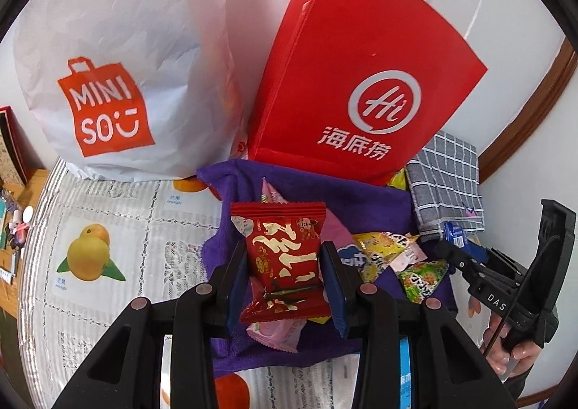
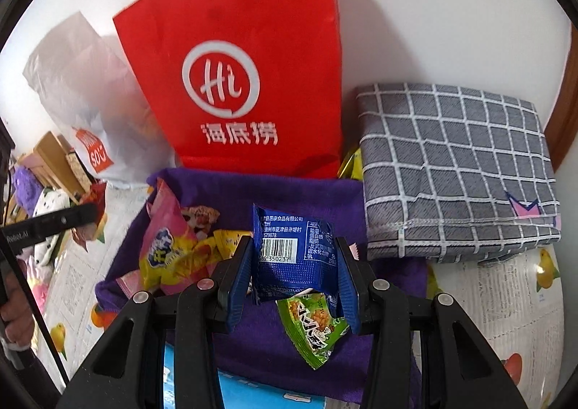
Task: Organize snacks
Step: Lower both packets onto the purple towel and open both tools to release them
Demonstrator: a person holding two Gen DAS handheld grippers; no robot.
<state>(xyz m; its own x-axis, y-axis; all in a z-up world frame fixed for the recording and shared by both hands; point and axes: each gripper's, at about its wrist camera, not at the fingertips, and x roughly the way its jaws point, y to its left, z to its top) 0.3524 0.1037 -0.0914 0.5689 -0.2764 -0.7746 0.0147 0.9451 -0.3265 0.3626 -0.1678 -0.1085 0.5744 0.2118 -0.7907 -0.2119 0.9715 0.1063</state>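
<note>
My left gripper (image 1: 283, 257) is shut on a red snack packet (image 1: 283, 257) with gold lettering, held above the purple cloth (image 1: 365, 206). My right gripper (image 2: 294, 253) is shut on a blue snack packet (image 2: 294, 253), barcode side facing me; it also shows at the right of the left wrist view (image 1: 457, 233). Loose snacks lie on the purple cloth (image 2: 318, 199): a green packet (image 2: 314, 327), a pink one (image 2: 164, 221) and yellow ones (image 2: 188, 261). A red paper bag (image 1: 365, 65) (image 2: 245, 65) and a white MINISO bag (image 1: 119, 65) stand behind.
A folded grey checked cloth (image 2: 455, 170) lies right of the red bag. A fruit-print table cover (image 1: 108, 228) spreads to the left. A blue-and-white box (image 2: 253, 394) sits near my right gripper's base. Clutter (image 2: 47, 185) lies at the far left. White wall behind.
</note>
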